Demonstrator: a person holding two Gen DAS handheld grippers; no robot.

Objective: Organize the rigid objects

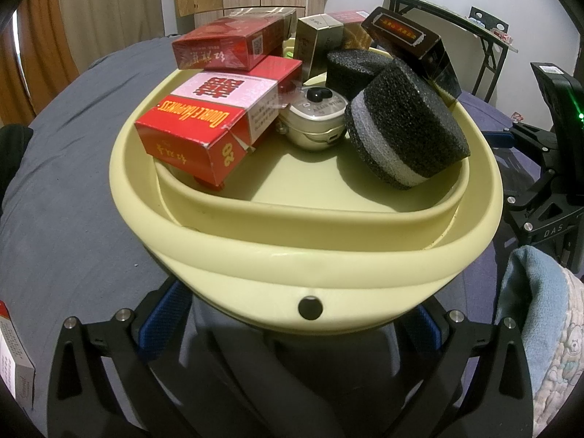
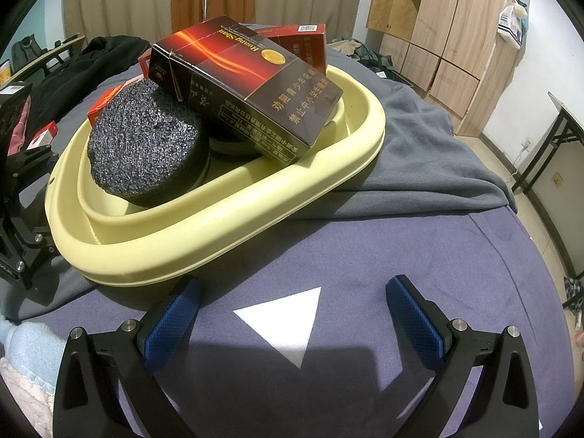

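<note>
Jaws: L gripper [image 1: 303,325] spread under basin [image 1: 255,252] near rim | R gripper [image 2: 294,319] spread, empty, just beside basin's long side | L nearer.

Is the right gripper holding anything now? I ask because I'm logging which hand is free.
No: the right gripper is open, its blue fingers spread over bare purple bedding with a white triangle, short of the yellow basin.

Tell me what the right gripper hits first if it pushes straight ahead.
Probably the bedsheet first: the open right gripper hovers above it with nothing between. Farther ahead lies the yellow basin, slightly left, though depth is unclear.
</note>
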